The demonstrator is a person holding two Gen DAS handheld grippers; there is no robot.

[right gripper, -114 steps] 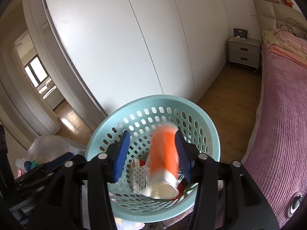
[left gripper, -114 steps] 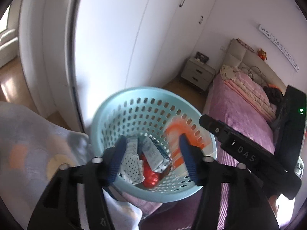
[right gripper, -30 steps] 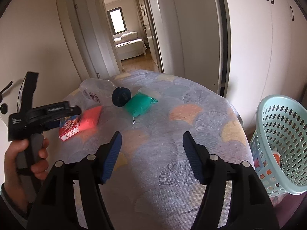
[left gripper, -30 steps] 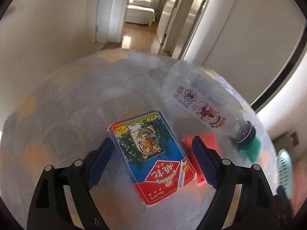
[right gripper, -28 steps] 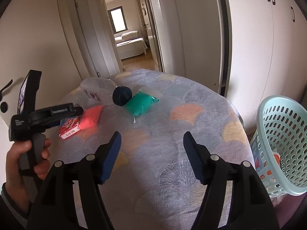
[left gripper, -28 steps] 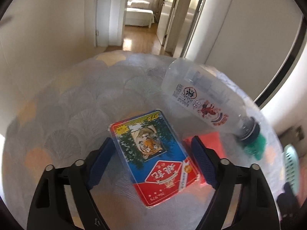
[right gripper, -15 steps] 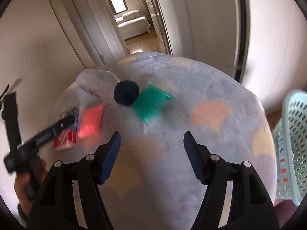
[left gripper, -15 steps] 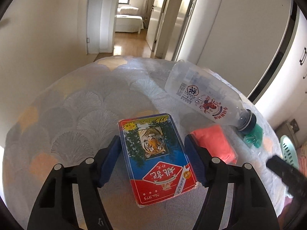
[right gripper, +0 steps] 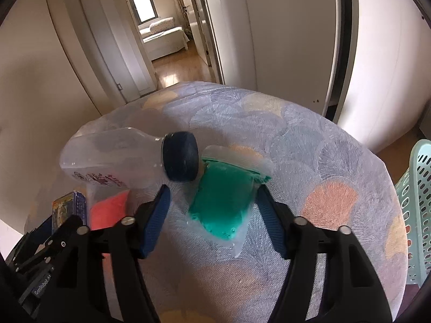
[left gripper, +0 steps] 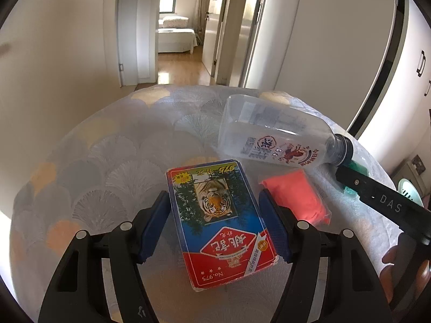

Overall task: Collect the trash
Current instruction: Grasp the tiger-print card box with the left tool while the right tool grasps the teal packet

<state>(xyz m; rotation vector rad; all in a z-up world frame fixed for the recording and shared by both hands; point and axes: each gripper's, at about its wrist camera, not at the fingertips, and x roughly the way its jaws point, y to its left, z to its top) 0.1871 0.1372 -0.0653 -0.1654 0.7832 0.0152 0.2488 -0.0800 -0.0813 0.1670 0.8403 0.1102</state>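
A blue and red playing-card box with a tiger picture [left gripper: 219, 220] lies on the round patterned table [left gripper: 107, 161]. My left gripper [left gripper: 215, 220] is open with a finger on each side of the box, not gripping it. An orange-pink packet [left gripper: 295, 197] lies to its right, and a clear plastic bottle with a dark cap [left gripper: 272, 134] lies behind. My right gripper [right gripper: 212, 215] is open around a green packet [right gripper: 223, 202], beside the bottle's cap [right gripper: 180, 160]. The card box [right gripper: 67, 206] and the orange-pink packet [right gripper: 107, 210] show at the left of the right wrist view.
A light blue perforated basket [right gripper: 416, 215] stands beside the table at the right edge. The right gripper's body [left gripper: 382, 202] reaches in from the right of the left wrist view. Behind the table are a wall, open doors and a hallway.
My left gripper has moved down and forward so its fingers now flank the card box. My right gripper has moved in from farther back to straddle the green packet.
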